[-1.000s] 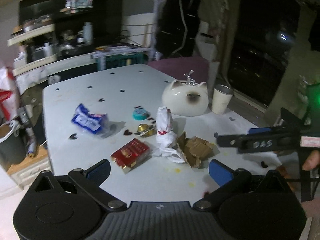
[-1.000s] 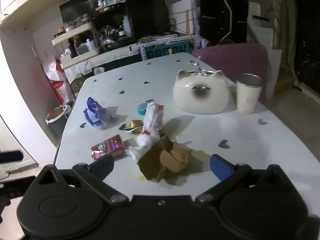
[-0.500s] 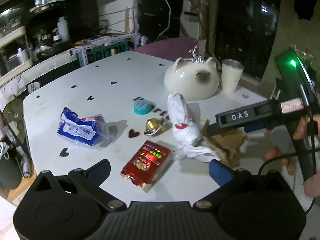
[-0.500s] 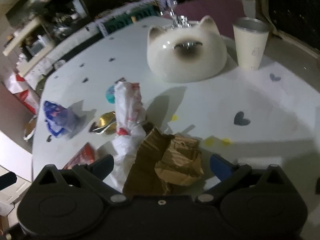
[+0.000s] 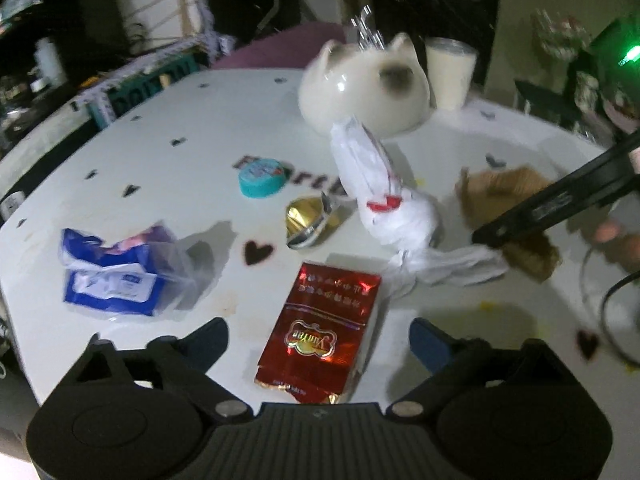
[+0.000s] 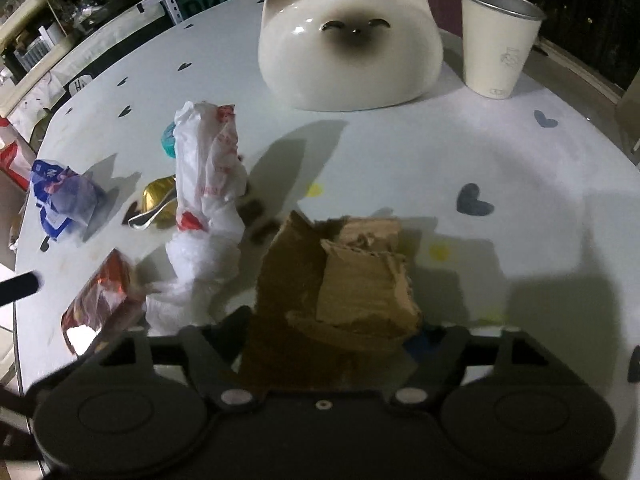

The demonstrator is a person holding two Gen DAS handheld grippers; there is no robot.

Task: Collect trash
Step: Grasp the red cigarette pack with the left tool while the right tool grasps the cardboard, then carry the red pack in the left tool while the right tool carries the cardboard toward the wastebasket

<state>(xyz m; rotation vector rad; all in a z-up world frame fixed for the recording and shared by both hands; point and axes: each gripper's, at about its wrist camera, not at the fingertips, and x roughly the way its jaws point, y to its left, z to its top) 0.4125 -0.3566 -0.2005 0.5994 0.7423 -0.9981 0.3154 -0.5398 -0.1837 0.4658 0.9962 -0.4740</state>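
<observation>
A red foil packet (image 5: 320,328) lies on the white table (image 5: 180,140) between the fingers of my left gripper (image 5: 318,340). Its jaws are closing and the pads stand clear of the packet. My right gripper (image 6: 326,332) straddles a crumpled piece of brown cardboard (image 6: 352,280); its jaws are closing, with the pads close against the cardboard's sides. A knotted white plastic bag (image 5: 380,208) stands between packet and cardboard. A blue wrapper (image 5: 116,276), a gold foil cup (image 5: 306,216) and a teal lid (image 5: 262,178) lie further left.
A cream cat-shaped ceramic dome (image 6: 348,48) and a cream cup (image 6: 498,40) stand at the table's far side. Shelves and crates line the dark room beyond. The table edge runs just below both grippers. A hand (image 5: 616,236) holds the right gripper.
Both grippers came down and closer to the table. The left one now has the red packet between its fingers; the right one's jaws have narrowed around the cardboard.
</observation>
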